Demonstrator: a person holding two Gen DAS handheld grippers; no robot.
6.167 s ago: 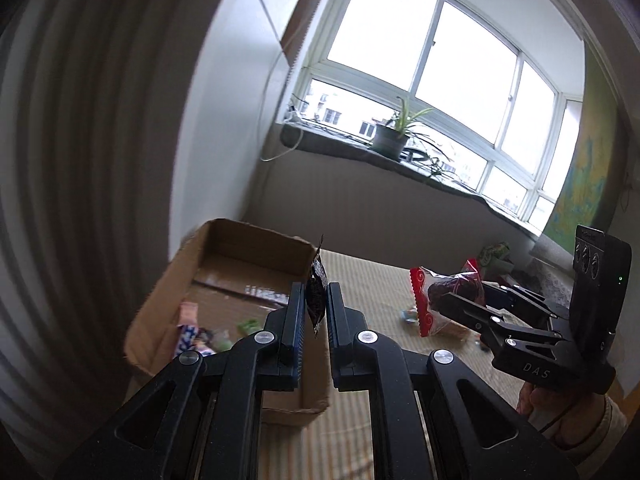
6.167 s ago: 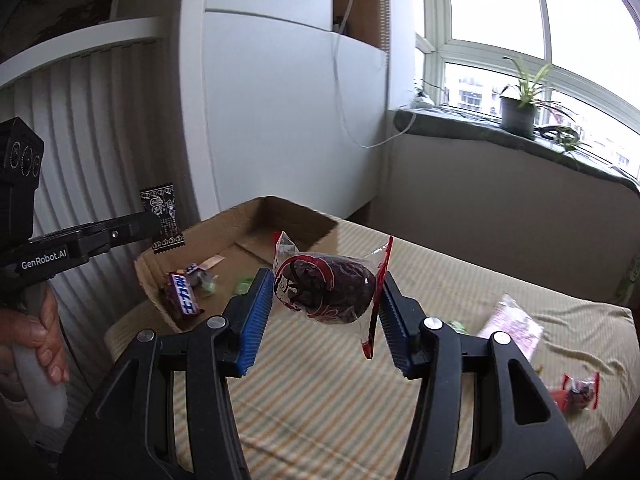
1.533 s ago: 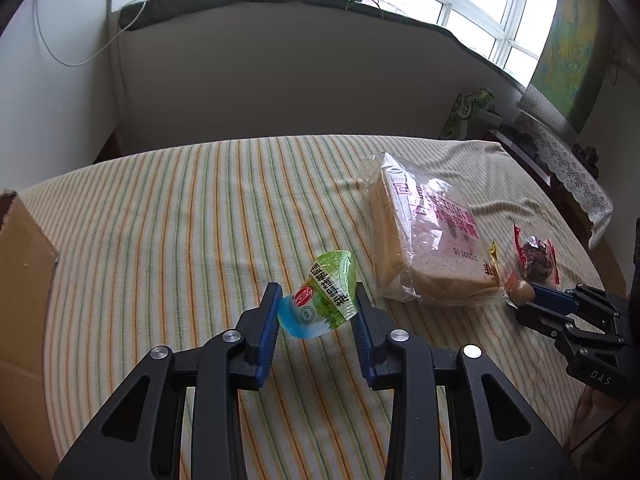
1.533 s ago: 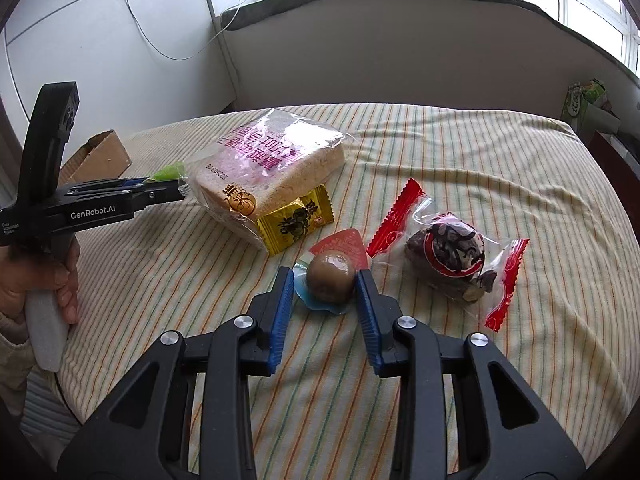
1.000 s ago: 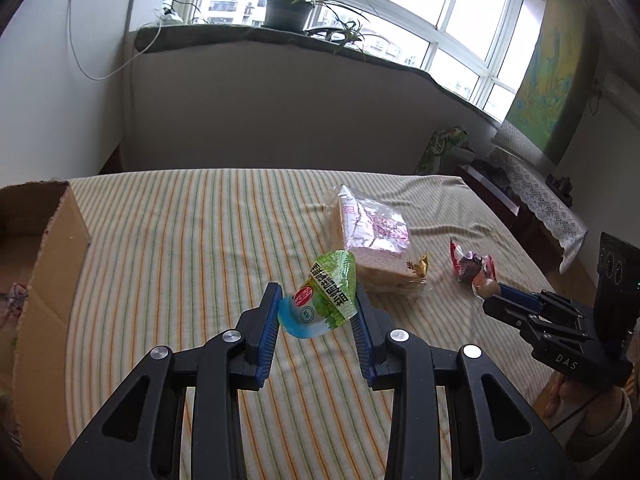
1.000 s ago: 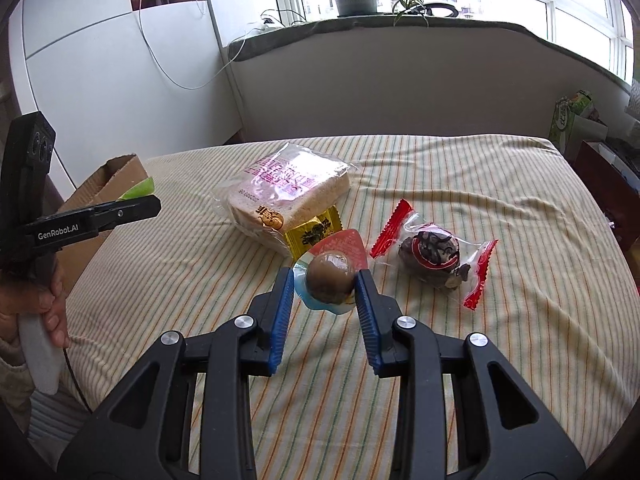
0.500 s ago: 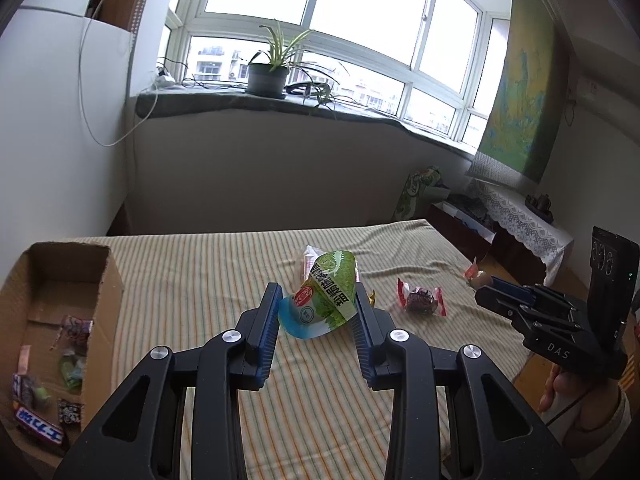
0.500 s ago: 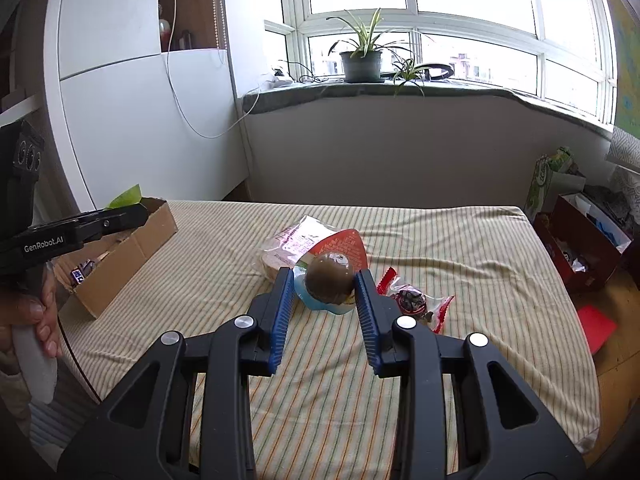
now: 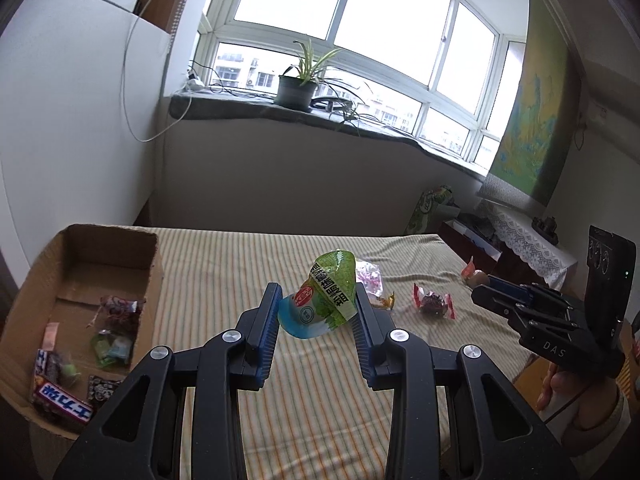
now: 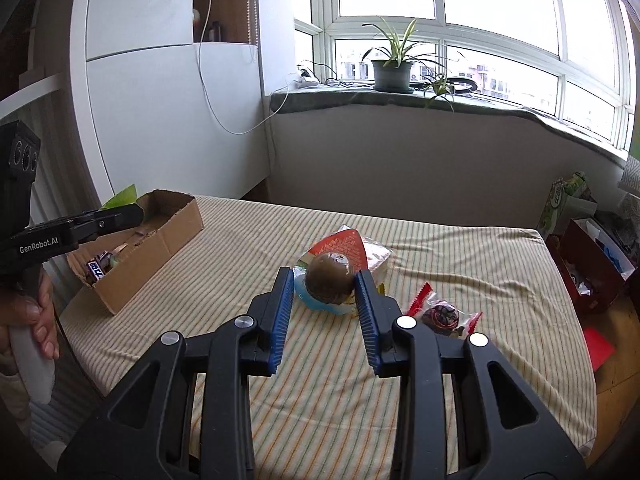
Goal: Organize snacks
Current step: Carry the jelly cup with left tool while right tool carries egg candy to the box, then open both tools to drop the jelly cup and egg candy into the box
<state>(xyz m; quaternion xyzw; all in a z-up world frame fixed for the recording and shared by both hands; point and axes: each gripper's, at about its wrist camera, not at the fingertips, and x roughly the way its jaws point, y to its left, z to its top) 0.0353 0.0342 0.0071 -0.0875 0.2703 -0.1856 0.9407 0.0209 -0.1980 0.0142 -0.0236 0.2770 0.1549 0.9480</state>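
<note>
My left gripper (image 9: 316, 312) is shut on a green-lidded jelly cup (image 9: 324, 300), held above the striped table. My right gripper (image 10: 324, 292) is shut on a brown egg-shaped snack with a red lid (image 10: 330, 276). The right gripper also shows in the left wrist view (image 9: 492, 292) at the right. The cardboard box (image 9: 148, 280) sits at the table's left end and holds several snacks, among them a blue-and-white bar (image 9: 60, 396). It also shows in the right wrist view (image 10: 160, 256). A red-ended wrapped cake (image 9: 434, 304) and a bread bag (image 9: 368, 276) lie on the table.
A small yellow packet (image 9: 382, 302) lies by the bread. The striped cloth (image 10: 460, 264) covers the whole table. A white wall stands behind the box, a windowsill with a potted plant (image 10: 390, 68) at the back, and boxes on the floor at the right (image 10: 588, 264).
Both grippers have risen and pulled back from the table with their snacks. The view has swung left, so the box now shows more fully.
</note>
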